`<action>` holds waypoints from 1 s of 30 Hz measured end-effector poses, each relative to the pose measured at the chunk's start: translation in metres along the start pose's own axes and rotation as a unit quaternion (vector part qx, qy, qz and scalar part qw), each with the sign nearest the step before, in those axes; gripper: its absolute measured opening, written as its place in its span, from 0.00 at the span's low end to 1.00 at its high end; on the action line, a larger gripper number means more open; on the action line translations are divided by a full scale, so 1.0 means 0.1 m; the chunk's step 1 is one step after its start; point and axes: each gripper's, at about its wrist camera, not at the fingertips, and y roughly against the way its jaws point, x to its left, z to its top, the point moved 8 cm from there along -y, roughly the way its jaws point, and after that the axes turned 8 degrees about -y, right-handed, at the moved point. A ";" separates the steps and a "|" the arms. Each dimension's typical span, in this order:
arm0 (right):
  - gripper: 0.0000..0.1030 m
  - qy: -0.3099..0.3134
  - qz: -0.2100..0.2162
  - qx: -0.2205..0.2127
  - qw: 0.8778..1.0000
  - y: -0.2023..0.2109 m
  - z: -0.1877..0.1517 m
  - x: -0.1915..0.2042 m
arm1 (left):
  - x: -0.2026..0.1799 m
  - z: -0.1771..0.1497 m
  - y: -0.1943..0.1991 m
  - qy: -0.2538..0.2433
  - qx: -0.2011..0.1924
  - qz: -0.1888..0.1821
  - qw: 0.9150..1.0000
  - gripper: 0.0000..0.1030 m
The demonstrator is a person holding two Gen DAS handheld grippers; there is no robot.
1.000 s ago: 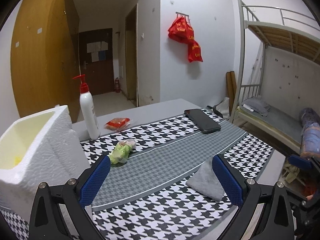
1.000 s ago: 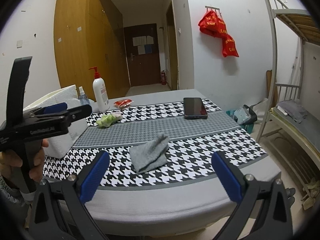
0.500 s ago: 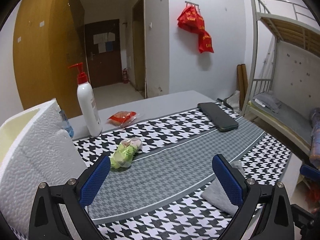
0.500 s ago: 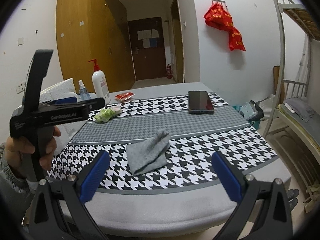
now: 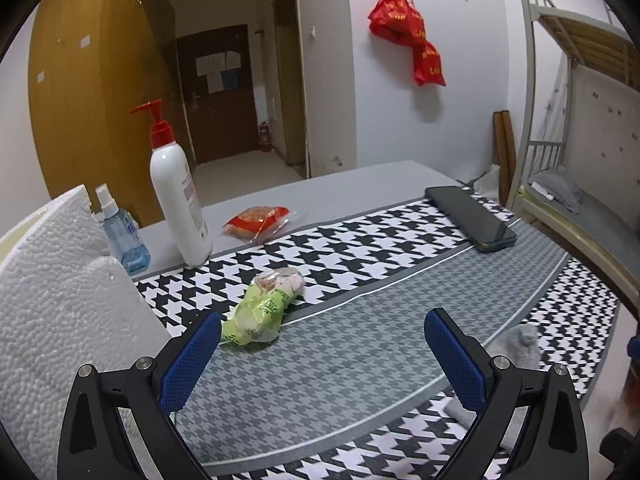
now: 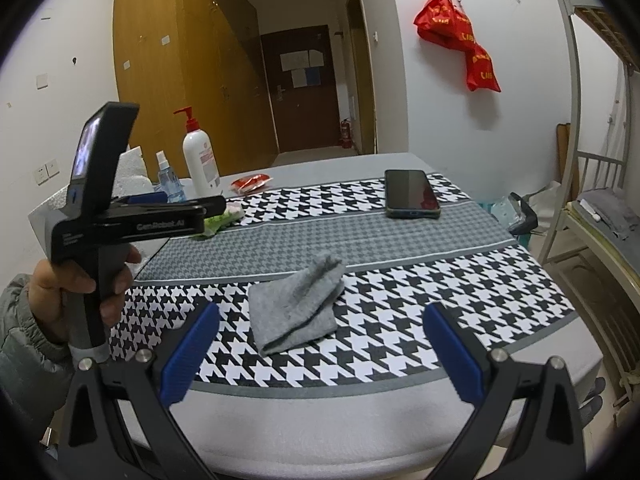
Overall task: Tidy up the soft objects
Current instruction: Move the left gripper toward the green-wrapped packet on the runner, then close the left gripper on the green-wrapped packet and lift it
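Setting: a dormitory-type bedroom. A metal bunk bed (image 6: pixel 600 208) stands along the right wall, built-in wooden wardrobes (image 6: pixel 180 80) line the left wall, and a short hallway ends at a dark door (image 6: pixel 306 88) with papers posted on it. Red bags (image 5: pixel 408 40) hang from wall hooks; a houndstooth-patterned cloth (image 6: pixel 400 320) covers the table, with a pump bottle (image 5: pixel 178 196) and a phone (image 5: pixel 470 216) on it.

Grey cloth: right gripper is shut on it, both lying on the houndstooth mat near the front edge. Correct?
Not quite. The right gripper is open and holds nothing; the right wrist view shows its blue pads spread wide apart. The grey cloth does lie loose on the houndstooth mat near the front edge, ahead of the fingers.
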 end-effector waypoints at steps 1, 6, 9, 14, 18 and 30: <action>1.00 0.000 0.000 0.001 1.000 -0.01 0.00 0.00 | 0.01 0.00 -0.03 0.004 0.001 -0.002 1.000 0.98; 1.00 0.000 0.001 0.008 1.000 -0.06 -0.02 -0.01 | 0.03 0.00 -0.16 0.004 0.010 -0.006 1.000 0.96; 1.00 0.000 0.002 0.011 1.000 -0.09 -0.02 -0.02 | 0.03 0.02 -0.22 0.004 0.010 -0.008 1.000 0.96; 1.00 -0.001 0.005 0.014 1.000 -0.14 -0.01 -0.01 | 0.10 -0.01 -0.34 0.013 0.024 0.009 1.000 0.92; 1.00 0.001 0.010 0.016 1.000 -0.17 -0.02 0.01 | 0.14 -0.02 -0.44 0.014 0.035 0.014 0.999 0.90; 1.00 0.002 0.016 0.025 1.000 -0.25 -0.04 0.02 | 0.24 -0.07 -0.69 0.039 0.071 0.008 0.997 0.84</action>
